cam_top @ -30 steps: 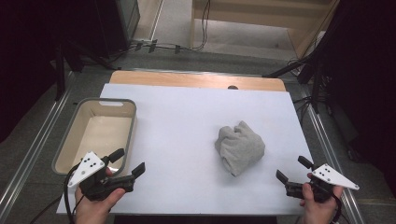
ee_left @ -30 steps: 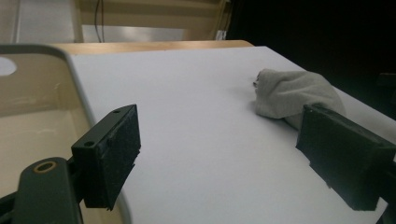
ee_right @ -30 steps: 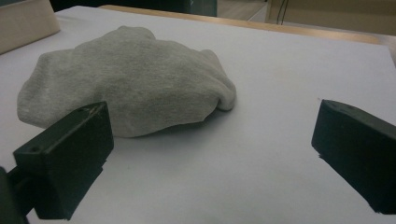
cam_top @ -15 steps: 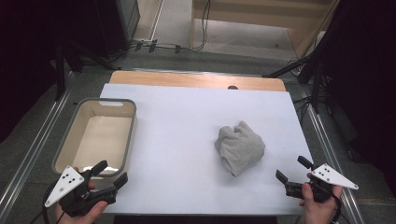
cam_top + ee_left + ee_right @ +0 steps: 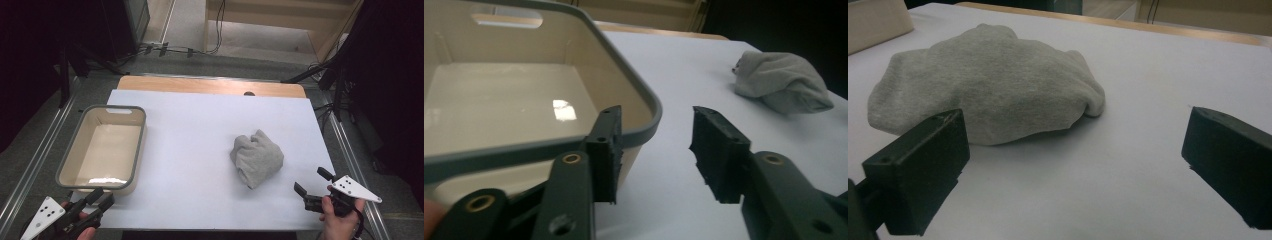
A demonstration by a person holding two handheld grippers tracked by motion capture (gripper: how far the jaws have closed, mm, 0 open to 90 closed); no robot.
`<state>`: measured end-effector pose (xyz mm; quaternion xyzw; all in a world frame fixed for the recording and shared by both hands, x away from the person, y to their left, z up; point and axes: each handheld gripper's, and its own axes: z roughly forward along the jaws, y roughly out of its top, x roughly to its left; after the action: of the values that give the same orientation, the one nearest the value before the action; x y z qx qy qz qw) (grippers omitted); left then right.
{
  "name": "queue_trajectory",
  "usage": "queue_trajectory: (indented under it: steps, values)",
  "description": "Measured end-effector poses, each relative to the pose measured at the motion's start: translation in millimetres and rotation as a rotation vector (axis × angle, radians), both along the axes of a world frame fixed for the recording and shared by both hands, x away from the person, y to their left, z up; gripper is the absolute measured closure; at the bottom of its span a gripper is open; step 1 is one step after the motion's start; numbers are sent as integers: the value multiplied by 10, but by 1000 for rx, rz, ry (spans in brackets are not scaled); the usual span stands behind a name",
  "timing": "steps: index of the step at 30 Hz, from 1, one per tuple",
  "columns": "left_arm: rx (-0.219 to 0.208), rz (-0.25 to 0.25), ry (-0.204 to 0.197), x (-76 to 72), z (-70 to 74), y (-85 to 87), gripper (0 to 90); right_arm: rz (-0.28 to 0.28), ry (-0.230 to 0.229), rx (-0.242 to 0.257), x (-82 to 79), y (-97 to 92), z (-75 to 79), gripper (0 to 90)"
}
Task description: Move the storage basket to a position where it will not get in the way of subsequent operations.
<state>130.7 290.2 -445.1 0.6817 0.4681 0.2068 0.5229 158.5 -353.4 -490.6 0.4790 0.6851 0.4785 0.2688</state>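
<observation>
So here's where I'm at. My left gripper (image 5: 102,199) is down at the near left corner of the table, just off the near corner of the cream plastic bin with the grey rim (image 5: 74,160). Its jaws have just been closing in, but there's nothing between them: in the left gripper view (image 5: 655,150) I can see bare white tabletop through the gap. One jaw sits right up against the outside of the bin's (image 5: 634,90) rounded corner; I honestly can't tell whether it's touching the rim or just in front of it. The bin itself has nothing in it, just a bit of glare on the bottom, and there's a handle slot in the far wall.

My right gripper (image 5: 310,186) hangs at the near right edge of the white table cover (image 5: 190,130), jaws spread wide and holding nothing. It's pointed at the crumpled grey cloth (image 5: 257,158), which is lying in a loose heap on the right half of the table, well apart from the bin. In the right gripper view (image 5: 1073,165) the cloth (image 5: 988,85) sits ahead of the jaws and off toward the left one, close but not between them and not touched. Past the white cover there's a strip of wooden table edge (image 5: 210,86) at the far side.
</observation>
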Motion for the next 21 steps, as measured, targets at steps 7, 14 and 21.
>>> queue_trajectory:
  steps: [7, 14, 21]
  values:
    - [31, 26, 17, -59, -117, 163, 799, -2, 1, -1, 4, -5, -5, 0]
    - [54, 22, 82, 41, -300, 222, 897, -4, 1, -2, 2, 3, -4, 0]
    - [77, 24, 105, 110, -382, 242, 898, 3, 2, -6, 9, 8, -9, 0]
